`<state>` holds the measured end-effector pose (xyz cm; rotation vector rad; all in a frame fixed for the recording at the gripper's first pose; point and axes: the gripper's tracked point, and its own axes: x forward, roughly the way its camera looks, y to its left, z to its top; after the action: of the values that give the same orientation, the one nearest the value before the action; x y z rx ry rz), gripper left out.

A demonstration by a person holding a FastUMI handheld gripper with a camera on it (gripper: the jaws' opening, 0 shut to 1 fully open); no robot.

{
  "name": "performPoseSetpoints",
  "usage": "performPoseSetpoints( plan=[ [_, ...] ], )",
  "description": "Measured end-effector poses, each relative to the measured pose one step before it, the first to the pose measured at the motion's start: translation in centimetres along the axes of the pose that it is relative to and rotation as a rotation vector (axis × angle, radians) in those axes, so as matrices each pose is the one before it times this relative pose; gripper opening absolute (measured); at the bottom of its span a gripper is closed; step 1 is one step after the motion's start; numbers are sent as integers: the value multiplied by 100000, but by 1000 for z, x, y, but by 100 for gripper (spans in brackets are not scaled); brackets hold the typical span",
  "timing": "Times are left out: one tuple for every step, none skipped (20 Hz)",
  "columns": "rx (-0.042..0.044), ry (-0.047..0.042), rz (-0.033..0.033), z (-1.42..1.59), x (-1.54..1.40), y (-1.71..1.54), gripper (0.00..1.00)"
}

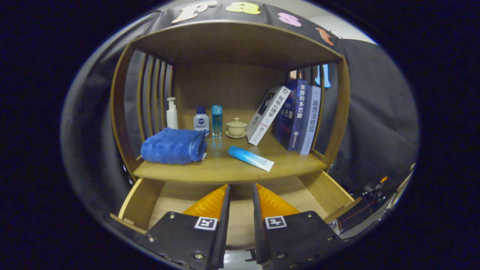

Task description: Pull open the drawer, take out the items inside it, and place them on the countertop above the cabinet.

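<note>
A: Drawer [142,202], pale wood, pulled open below the shelf — what lies in it?

B: Bare wooden bottom where it shows, between the side walls; the gripper [240,191] hangs over its middle. The two fingers stand a little apart with nothing between them, holding nothing.

A: And the wooden countertop [232,168] just above?

B: A blue-to-white plastic tube [250,158] lies slantwise near the front edge, just beyond the fingertips. To its left sits a rolled blue towel [173,146].

A: Farther back?

B: A row along the rear: a white pump bottle [172,113] at the far left, then a small white bottle with a blue cap [201,120], a tall clear blue bottle [216,120] and a cream lidded cup on a saucer [236,128].

A: The right side?

B: Three books. A white book [267,114] leans right against a dark blue book [292,116], with a pale blue-spined book [311,120] by the cabinet's slatted right wall [337,112].
</note>
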<state>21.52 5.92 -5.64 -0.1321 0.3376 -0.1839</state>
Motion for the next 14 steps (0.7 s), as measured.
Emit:
performPoseSetpoints(
  plan=[
    [989, -1307, -1063, -792, -1608, -670, 32],
    [713, -571, -890, -702, -1124, -592, 32],
    [537, 51, -1121, -871, -961, -586, 32],
    [267, 349, -670, -820, -963, -595, 32],
    [282, 92, -87, -876, -939, -472, 32],
    [523, -640, 302, -542, -744, -364, 32],
    [429, -660, -46, -587, -807, -499, 32],
    [65, -223, 100, -647, -681, -451, 32],
    [-232, -286, 492, -603, -638, -254, 34],
    [-234, 99, 662, -501, -608, -208, 36],
    [-120, 617, 735, -745, -410, -95, 38],
    [-226, 1232, 700, -807, -489, -85, 42],
    [35, 981, 1033, -872, -324, 24, 47],
    [814, 496, 289, -556, -262, -24, 52]
  ],
)
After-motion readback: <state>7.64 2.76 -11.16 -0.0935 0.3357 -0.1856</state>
